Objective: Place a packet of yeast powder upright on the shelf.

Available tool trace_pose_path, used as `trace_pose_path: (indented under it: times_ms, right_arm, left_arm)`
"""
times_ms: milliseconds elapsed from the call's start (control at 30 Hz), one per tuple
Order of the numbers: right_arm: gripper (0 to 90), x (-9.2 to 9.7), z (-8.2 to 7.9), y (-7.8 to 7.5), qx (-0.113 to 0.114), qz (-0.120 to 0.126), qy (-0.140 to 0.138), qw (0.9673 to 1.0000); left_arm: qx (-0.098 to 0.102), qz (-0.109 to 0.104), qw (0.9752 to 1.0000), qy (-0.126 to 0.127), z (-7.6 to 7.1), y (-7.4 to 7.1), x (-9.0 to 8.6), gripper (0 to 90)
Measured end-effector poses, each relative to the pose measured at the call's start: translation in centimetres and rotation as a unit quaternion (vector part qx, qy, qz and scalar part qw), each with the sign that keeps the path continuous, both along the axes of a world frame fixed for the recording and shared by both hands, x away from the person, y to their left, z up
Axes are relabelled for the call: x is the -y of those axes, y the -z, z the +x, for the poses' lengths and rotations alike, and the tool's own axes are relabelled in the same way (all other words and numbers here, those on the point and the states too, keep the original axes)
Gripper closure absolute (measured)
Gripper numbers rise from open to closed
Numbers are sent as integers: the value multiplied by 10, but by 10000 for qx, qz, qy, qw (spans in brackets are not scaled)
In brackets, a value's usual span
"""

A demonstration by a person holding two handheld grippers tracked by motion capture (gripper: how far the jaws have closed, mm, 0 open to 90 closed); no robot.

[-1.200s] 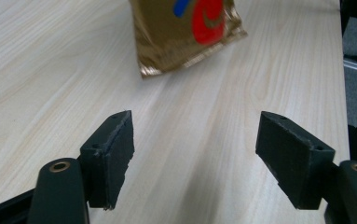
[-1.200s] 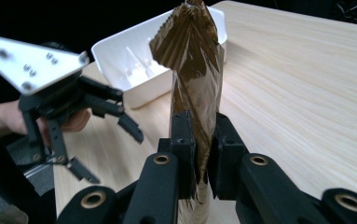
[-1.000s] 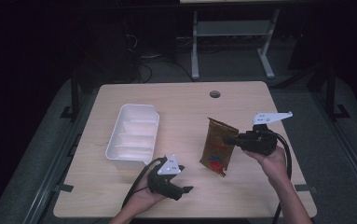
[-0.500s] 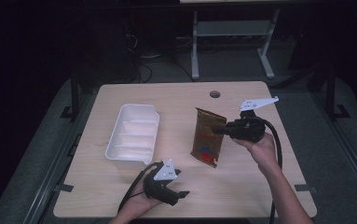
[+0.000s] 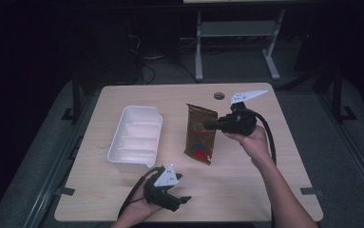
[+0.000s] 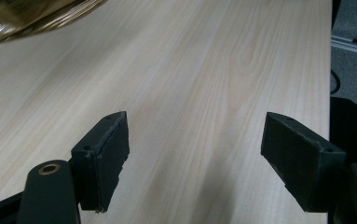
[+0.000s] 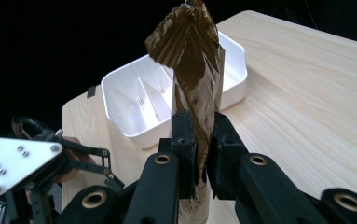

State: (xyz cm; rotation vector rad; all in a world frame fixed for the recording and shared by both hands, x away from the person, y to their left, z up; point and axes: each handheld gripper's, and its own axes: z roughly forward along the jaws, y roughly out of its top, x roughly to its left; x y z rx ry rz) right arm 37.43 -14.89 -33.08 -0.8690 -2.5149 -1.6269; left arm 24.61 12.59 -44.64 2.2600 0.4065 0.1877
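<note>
I have the right gripper (image 5: 209, 125) pinching the brown foil bag (image 5: 200, 134) by its edge, lifted just beside the white tray (image 5: 137, 137), presumably to drop it in; my left gripper (image 5: 182, 199) waits spread wide at the table's (image 5: 246, 190) near edge.

Looking forward and down from above the near edge on the whole table (image 5: 265, 190), riding low and close between the left gripper (image 6: 195, 154) pads over bare tabletop, and peering along the right gripper (image 7: 199, 149) toward the white tray (image 7: 120, 88), shared with the high view's centre left.
</note>
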Motion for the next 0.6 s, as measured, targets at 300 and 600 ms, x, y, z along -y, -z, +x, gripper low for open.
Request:
trace_pose_path:
  times_ms: [300, 600]
  right_arm:
    - [816, -24, 9, -9, 59, -12, -162, 9999]
    - [816, -44, 18, -17, 81, 95, -326, 9994]
  left_arm:
    - [42, 65, 10000, 11, 1, 2, -2, 230]
    - [77, 46, 10000, 31, 2, 2, -4, 230]
